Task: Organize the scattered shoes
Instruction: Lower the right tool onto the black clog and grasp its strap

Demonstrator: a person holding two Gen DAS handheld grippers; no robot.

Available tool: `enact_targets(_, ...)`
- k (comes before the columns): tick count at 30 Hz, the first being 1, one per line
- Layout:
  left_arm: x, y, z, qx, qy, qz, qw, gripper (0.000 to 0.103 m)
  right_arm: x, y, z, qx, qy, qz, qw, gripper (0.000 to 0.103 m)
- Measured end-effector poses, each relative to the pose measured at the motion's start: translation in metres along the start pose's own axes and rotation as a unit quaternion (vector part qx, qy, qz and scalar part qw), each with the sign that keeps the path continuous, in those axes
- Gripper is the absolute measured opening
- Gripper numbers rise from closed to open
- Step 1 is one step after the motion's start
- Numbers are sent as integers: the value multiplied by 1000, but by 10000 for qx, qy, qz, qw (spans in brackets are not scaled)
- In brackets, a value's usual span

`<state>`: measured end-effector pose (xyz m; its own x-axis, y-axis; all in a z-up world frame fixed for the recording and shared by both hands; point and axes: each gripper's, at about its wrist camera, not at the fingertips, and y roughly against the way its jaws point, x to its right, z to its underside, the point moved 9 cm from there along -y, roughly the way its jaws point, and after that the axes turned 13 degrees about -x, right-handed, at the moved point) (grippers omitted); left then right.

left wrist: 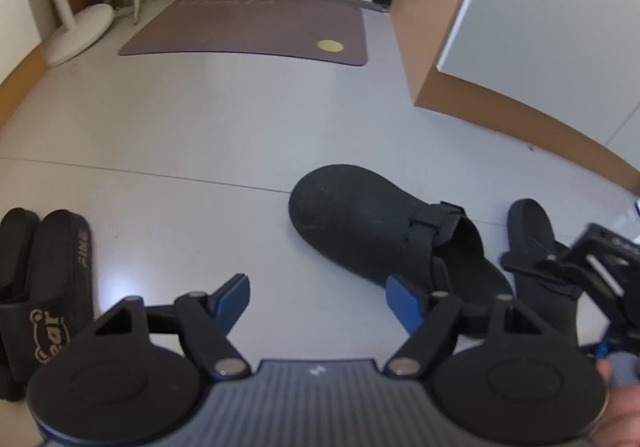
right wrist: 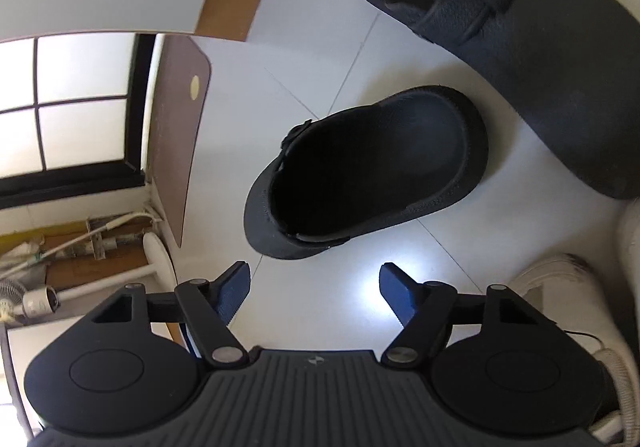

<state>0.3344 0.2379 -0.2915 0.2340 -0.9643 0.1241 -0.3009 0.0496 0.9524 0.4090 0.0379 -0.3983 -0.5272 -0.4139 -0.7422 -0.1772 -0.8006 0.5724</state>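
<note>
Clogs are what we are after: one black clog (left wrist: 372, 223) lies upright on the floor ahead of our left gripper (left wrist: 316, 301), its toe pointing away toward the door, and its mate (right wrist: 360, 171) lies rolled onto its side just ahead of our right gripper (right wrist: 314, 289), opening facing the camera. Both sets of blue fingers (left wrist: 234, 299) are spread with only bare floor between them; neither touches a shoe. We judge the tipped clog the riskier pick: its curved wall could slip out from between smooth pads, or skate across the glossy tile if one finger lands first. The two clogs sit near each other, and in the left view the right gripper (left wrist: 568, 267) already crowds the second clog (left wrist: 530, 223), so our tools might knock together or nudge the neighbouring shoe. A pair of black slides (left wrist: 48, 275) already rests side by side at far left, and a white shoe (right wrist: 568, 287) sits by the right gripper. The floor (left wrist: 200, 135) is pale grey tile, shiny with glare; beyond it a brown doormat (left wrist: 248, 27) fronts a dark-framed door, and a wood-trimmed cabinet (left wrist: 520, 27) stands at right.
</note>
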Motion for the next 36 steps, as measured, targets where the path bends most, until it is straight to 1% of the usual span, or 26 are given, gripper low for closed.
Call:
enact_targets(4,-6,-3,5,111,101,148,9998,78,6,-15,-1,-150,-209,-16,9997,72)
enact_targets(6,-12,-7,13,215,354,257,9988,78,13,-20,-4,-85,-473,-97,9988,67)
enact_targets(10,-22,-15,33,296,817,452,9952,78,19,-26,-14,120,-795,-309,9963,66)
enact_targets(12,-26,-19,38,257,885,492,9945,78,22,-34,-16,149,-996,-358,9943,66)
enact_targets(14,-28,-23,41,198,901,539,9943,78,23,-39,-17,166,-1045,-368,9937,66)
enact_targets(17,-34,-25,43,218,928,495,9942,78,26,-44,-20,256,-1079,-317,9933,66)
enact_targets(18,-37,-26,44,220,972,501,9938,78,27,-46,-21,282,-1087,-295,9932,65)
enact_targets(19,-39,-27,44,218,1005,510,9934,78,29,-47,-22,309,-1095,-273,9931,61)
enact_targets(21,-43,-28,45,224,1091,516,9924,78,30,-50,-24,313,-969,-166,9947,55)
enact_targets(24,-48,-30,44,227,1196,511,9912,77,32,-52,-26,311,-769,-6,9965,39)
enact_targets(25,-48,-30,45,227,1215,528,9909,77,33,-51,-28,312,-718,36,9969,36)
enact_targets(28,-47,-31,44,232,1206,550,9909,77,32,-48,-32,345,-486,185,9981,31)
enact_targets(31,-44,-34,43,221,1184,579,9910,77,28,-44,-36,426,-111,491,9978,28)
enact_targets(33,-43,-34,44,210,1166,598,9912,77,22,-41,-40,492,286,839,9949,27)
enact_targets(36,-43,-35,44,196,1162,608,9912,77,17,-36,-46,593,671,1198,9888,25)
